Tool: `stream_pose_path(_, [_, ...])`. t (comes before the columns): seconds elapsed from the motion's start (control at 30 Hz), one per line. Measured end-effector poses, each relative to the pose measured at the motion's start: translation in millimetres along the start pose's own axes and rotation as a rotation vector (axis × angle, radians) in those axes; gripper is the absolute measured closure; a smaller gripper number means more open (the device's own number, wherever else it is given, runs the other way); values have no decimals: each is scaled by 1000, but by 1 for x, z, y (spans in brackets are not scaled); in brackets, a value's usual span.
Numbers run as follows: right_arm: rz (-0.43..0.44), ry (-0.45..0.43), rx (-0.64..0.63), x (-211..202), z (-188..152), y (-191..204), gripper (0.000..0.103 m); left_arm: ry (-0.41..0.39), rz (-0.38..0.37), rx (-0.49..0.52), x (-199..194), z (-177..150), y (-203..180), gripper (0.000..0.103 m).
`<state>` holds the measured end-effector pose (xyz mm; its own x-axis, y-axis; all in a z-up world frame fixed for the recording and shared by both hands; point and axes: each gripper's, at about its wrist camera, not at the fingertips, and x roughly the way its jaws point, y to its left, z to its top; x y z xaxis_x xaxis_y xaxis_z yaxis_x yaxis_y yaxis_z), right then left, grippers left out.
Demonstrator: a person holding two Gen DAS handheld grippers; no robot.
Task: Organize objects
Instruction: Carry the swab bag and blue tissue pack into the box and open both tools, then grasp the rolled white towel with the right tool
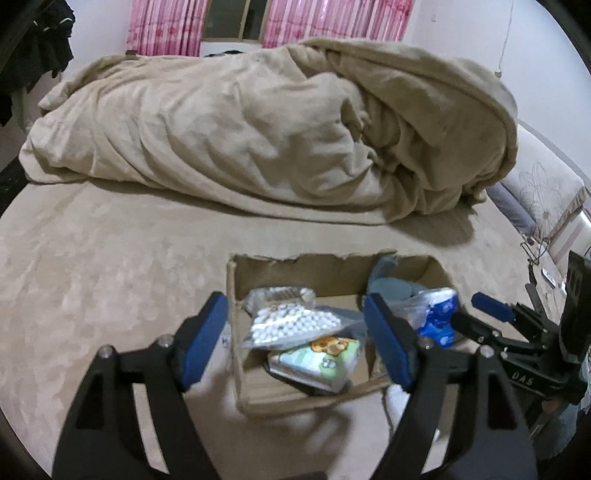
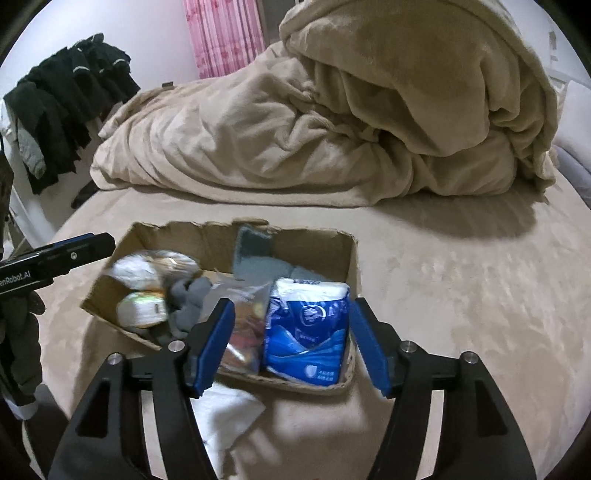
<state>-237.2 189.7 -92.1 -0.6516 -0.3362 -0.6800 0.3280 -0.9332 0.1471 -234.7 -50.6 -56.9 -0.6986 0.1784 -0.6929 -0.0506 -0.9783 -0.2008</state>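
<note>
An open cardboard box (image 1: 295,267) (image 2: 207,236) sits on the beige bed. Inside lie a bag of white pills (image 1: 291,325), a green cartoon-print pack (image 1: 321,360) (image 2: 142,310), a blue and white tissue pack (image 2: 308,332) (image 1: 437,314), grey fabric (image 2: 192,299) (image 1: 388,286) and a foil snack bag (image 2: 243,332). My left gripper (image 1: 295,341) is open and empty, above the box's left half. My right gripper (image 2: 291,345) is open, its fingers on either side of the tissue pack and foil bag, not closed on them. The right gripper also shows in the left wrist view (image 1: 491,314).
A rumpled beige duvet (image 1: 266,125) (image 2: 351,122) fills the back of the bed. Dark clothes (image 2: 70,99) hang at the left. Pink curtains (image 1: 332,18) are behind. White paper (image 2: 225,410) lies by the box's near edge. A headboard (image 1: 546,199) is on the right.
</note>
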Motion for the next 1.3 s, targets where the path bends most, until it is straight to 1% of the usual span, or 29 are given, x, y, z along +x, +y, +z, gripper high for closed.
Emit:
stream_pose_path(0.13, [9,-8,13,-20,3,4,35,-30,-8,3,-29,0,-9,25])
stream_pose_path(0.27, [19,-29,6,-46,6,12,35,-71,-5,32,-62,-5,-24,24])
stream_pose_path(0.37, [26,-39,0,-63,4,18,34,-83,-4,48,-79,-12,-32,24])
stream_pose_path(0.43, [30,-49,-3,-72,3,21,33,-81,-20,36,-90,-18,-35,24])
stream_pose_path(0.57, [37,-56,-1,-88,-3,26,25,-86,-33,13,-108,-32,-40,24])
stream_pose_path(0.67, [43,-58,-12,-96,-8,31,22,-79,-36,0,-118,-46,-40,24])
stream_pose_path(0.83, [51,-43,-33,-105,-21,41,22,-39,-39,-28,-117,-68,-34,24])
stream_pose_path(1.0, [59,-21,-29,-106,-35,46,22,22,-30,-36,-102,-94,-27,23])
stream_pose_path(1.3, [65,60,-38,-76,-60,53,22,103,-10,-61,-70,-124,-16,23])
